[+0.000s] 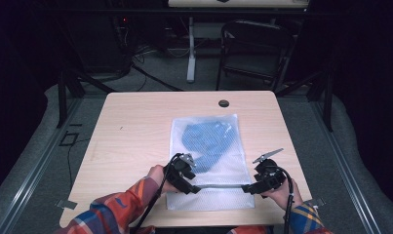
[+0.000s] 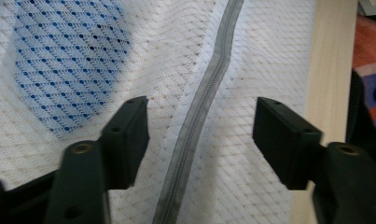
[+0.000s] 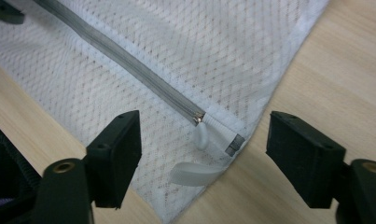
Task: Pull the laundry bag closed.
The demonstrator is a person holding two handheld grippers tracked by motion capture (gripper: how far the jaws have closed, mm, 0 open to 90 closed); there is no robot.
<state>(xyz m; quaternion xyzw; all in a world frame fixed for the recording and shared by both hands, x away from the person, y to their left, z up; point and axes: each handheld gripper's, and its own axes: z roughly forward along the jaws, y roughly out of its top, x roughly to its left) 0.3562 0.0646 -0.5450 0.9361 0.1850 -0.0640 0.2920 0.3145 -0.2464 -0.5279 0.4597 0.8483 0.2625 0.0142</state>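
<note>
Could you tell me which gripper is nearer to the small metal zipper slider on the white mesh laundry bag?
Right. The right gripper hangs open just over the zipper slider at the bag's corner; the left gripper straddles the grey zipper at the opposite end.

I am looking past the far edge of the wooden table (image 1: pixel 135 122): a black folding chair (image 1: pixel 255 46) is standing on grey floor (image 1: pixel 155 73), the room lying dark.

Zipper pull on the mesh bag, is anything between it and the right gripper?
Nothing visible. The right gripper hangs open right over the zipper pull at the corner of the mesh bag, with only bare mesh and table around it.
</note>
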